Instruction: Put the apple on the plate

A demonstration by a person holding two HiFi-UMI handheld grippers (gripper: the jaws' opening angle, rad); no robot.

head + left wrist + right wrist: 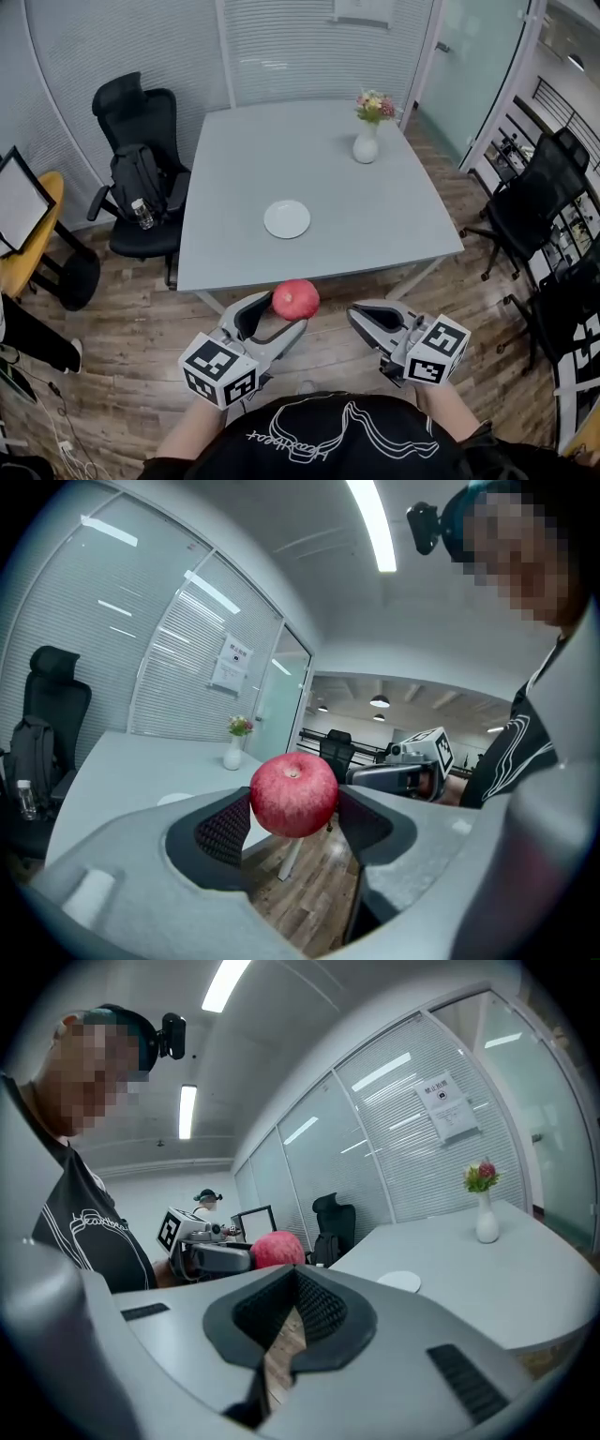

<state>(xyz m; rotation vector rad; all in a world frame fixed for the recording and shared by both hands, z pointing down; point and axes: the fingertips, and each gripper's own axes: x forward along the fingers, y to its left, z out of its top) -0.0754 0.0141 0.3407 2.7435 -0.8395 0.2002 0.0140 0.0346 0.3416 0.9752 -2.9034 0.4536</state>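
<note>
My left gripper [284, 312] clamps the red apple [295, 298] between its pads, up in the air over the wood floor [131, 328], just short of the grey table [394, 216]. White plate [287, 218] sits mid-table, well apart from the apple. My right gripper [361, 319]: jaws pressed together, nothing between them.

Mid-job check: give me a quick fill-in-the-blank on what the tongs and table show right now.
The left tongs are shut on the ____.
The right tongs are shut and hold ____.
The white ____ lies bare on the table.
The flowers stand in a white ____.
Missing words: apple; nothing; plate; vase.
</note>
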